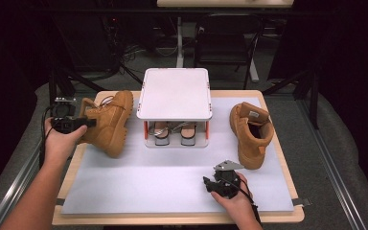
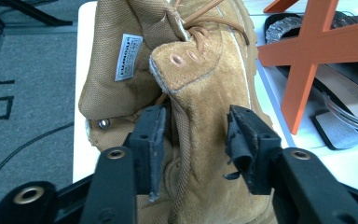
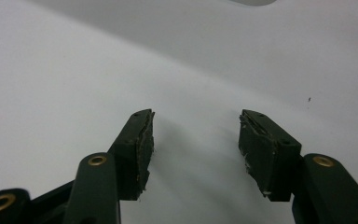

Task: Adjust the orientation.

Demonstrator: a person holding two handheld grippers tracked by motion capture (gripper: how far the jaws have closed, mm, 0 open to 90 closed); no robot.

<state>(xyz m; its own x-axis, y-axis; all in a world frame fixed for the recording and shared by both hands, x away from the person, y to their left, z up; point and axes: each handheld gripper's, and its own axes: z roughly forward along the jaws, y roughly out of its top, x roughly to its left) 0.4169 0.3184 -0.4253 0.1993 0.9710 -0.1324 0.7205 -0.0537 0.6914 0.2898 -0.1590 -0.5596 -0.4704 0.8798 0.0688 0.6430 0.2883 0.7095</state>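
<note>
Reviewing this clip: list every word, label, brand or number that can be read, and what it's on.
Nothing can be read for certain.
White tag inside the left boot: blue print, too blurred to read.
Tag inside the right boot: too small to read.
Insole of the shoe under the orange rack: faint lettering, unreadable.

A tan suede lace-up boot [image 1: 109, 122] lies tilted at the mat's left; its twin [image 1: 250, 130] stands upright at right.
</note>
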